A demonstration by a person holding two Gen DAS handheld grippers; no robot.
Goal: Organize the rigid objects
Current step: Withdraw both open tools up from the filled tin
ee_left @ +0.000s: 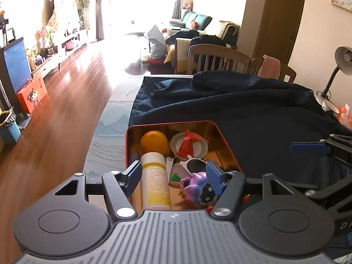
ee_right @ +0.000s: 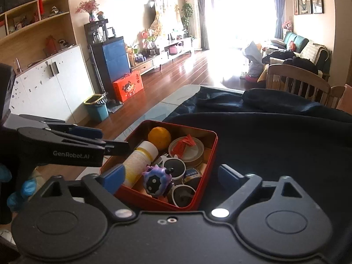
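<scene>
Red tin (ee_right: 206, 162) sits low centre in both views, on a dark blue cloth (ee_right: 275, 136) spread over the table. In the left wrist view I see its gold inner walls (ee_left: 222, 140).

Contents, as far as I can make out:
- white bottle (ee_left: 155, 180) with a yellow band, lying on its side along the tin's left wall; also in the right view (ee_right: 138, 162)
- orange ball-shaped thing (ee_left: 154, 142) at the far left corner, touching the bottle's cap end (ee_right: 159, 137)
- round white lid or dish (ee_left: 189, 146) at the far right, red crumpled wrapper (ee_left: 188, 145) lying on it; same pair in the right view (ee_right: 187, 151), (ee_right: 183, 145)
- white-framed sunglasses (ee_right: 176, 171), dark lenses, toward the near side
- purple spiky toy (ee_right: 157, 177) with a black dotted face, resting against the sunglasses; in the left view (ee_left: 199, 186) it is at the lower centre, just by my right-hand blue pad
- small can with a blue label (ee_right: 192, 173), between the sunglasses lenses and the right wall

Left gripper (ee_left: 173, 173): jaws apart, blue pads straddling the near end of the tin, bottle and toy between them, nothing gripped. In the right view it comes in from the left edge (ee_right: 114, 146), tip over the tin's left rim.

Right gripper (ee_right: 170, 176): jaws wide apart, one pad outside each side of the tin's near corner, holding nothing. Its tip shows at the right edge of the left view (ee_left: 308, 148), above the cloth.

Around: wooden chairs (ee_left: 217, 59) behind the table, desk lamp (ee_left: 338, 66) at the right, wood floor (ee_left: 66, 110), orange box (ee_right: 128, 85) and blue bin (ee_right: 96, 107) on the floor at left.
</scene>
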